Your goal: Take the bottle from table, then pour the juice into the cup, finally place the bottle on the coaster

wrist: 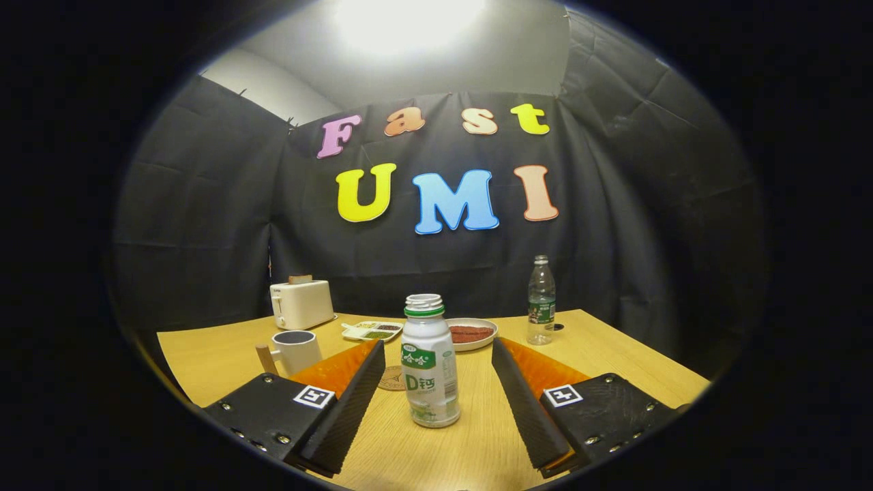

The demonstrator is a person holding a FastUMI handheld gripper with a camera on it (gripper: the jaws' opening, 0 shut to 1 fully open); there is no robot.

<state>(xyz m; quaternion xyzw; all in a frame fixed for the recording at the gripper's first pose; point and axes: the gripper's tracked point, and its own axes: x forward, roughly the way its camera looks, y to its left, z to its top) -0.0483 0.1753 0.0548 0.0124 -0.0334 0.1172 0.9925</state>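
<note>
White uncapped bottle (429, 361) btwn open tool (436, 358)

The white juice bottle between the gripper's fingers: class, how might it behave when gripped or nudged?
The white juice bottle stands tall on a narrow base, so a high nudge would probably tip it. Its smooth, rounded sides may slip. With no cap on, tilting could spill juice. The gripper is open around it, untouching.

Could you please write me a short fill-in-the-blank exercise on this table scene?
1. The gripper is ____, with the white bottle standing between its fingers, untouched.
2. The white bottle has no ____ on its mouth.
3. The mug stands in front of the ____.
4. The clear bottle stands to the right of the ____ holding red food.

Missing words: open; cap; toaster; plate
</note>
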